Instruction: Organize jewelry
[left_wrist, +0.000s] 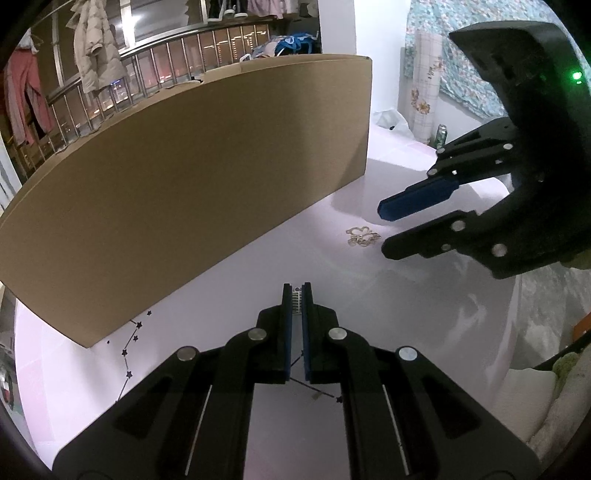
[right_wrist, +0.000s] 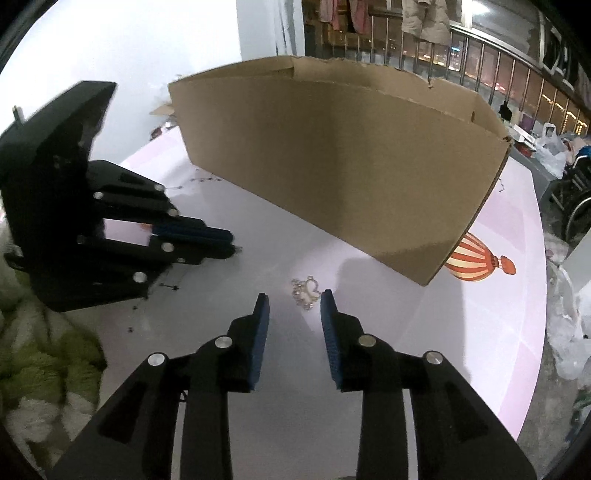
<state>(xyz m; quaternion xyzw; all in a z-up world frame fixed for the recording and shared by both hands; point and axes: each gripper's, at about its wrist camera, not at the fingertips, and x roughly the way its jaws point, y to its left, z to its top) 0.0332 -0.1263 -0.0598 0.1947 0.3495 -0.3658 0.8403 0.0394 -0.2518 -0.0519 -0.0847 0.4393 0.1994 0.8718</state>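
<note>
Item: gold chain bracelet (right_wrist: 307, 293), loose links with a pale charm, lying in a small heap on the pale pink tabletop (right_wrist: 369, 369). You have it just ahead of your right gripper (right_wrist: 294, 295), apart from both pads; nothing presses on it.

Item: cardboard box (right_wrist: 351, 166), open-topped, standing on the table behind the bracelet, near it but not touching. What it holds cannot be told from either view.

Progress, as a judgement: the bracelet is not yet put away, so at least this piece is left to do. No other jewelry shows on the table, apart from what your left tool holds.

Right gripper: angled steeply down at the table, jaws parted, empty, its blue pads (right_wrist: 260, 332) flanking the near edge of the bracelet.

Left gripper (left_wrist: 296, 291): likewise tilted down, off to the left of the bracelet and well apart from it, jaws nearly together. A small silvery ribbed piece (left_wrist: 296, 301) sits clenched between the tips; what it is cannot be made out.

Printed decoration: hot-air balloon (right_wrist: 478, 260) beside the box corner.
</note>
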